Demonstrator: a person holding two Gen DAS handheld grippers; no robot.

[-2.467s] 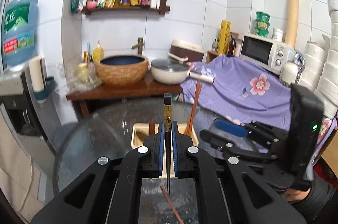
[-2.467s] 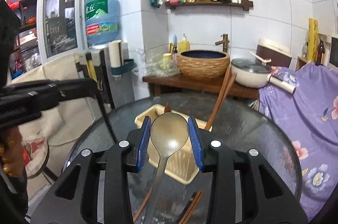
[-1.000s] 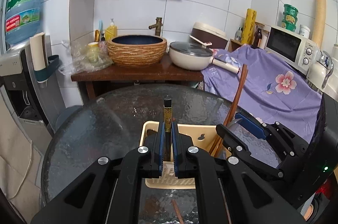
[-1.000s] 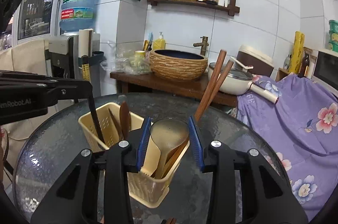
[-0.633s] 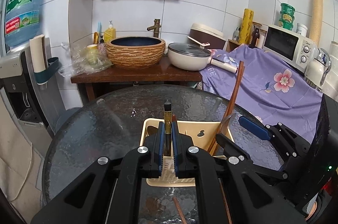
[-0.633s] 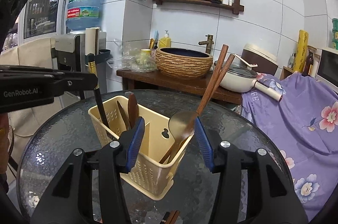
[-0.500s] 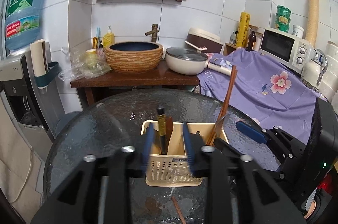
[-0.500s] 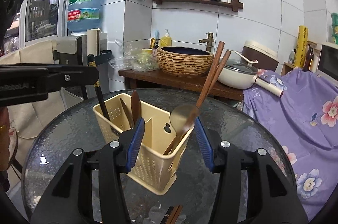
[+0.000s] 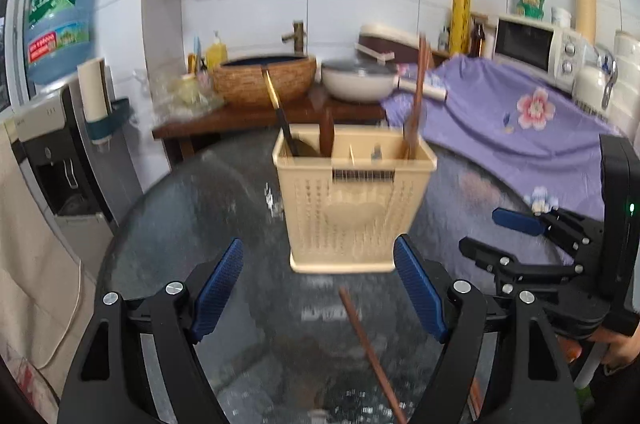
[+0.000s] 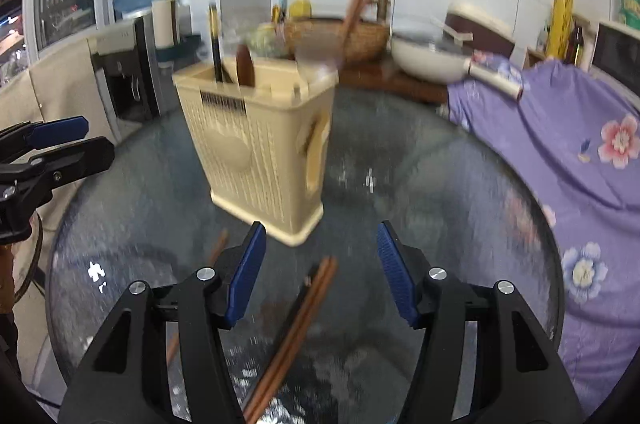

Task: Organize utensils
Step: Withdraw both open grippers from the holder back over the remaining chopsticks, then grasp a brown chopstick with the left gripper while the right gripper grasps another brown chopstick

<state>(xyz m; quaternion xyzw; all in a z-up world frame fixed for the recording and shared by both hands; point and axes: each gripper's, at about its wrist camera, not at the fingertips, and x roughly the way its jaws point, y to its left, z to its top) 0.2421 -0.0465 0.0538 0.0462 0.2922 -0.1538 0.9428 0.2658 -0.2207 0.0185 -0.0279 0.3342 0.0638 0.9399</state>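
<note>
— Yellow basket (image 9: 354,207), is it on the glass table (image 9: 200,224)?
— Yes, in the middle, with sticks and a spoon standing in it.
— What are the grabbers doing?
— The left gripper (image 9: 320,290) and right gripper (image 10: 322,272) are both wide apart, holding nothing.
— What comes next?
— I think picking up the brown chopsticks (image 10: 296,332) lying near, right in front of the right one. Close on them and lift.

Right claw (image 10: 320,276) gapes empty above chopsticks (image 10: 296,328), facing utensil basket (image 10: 260,151)
</note>
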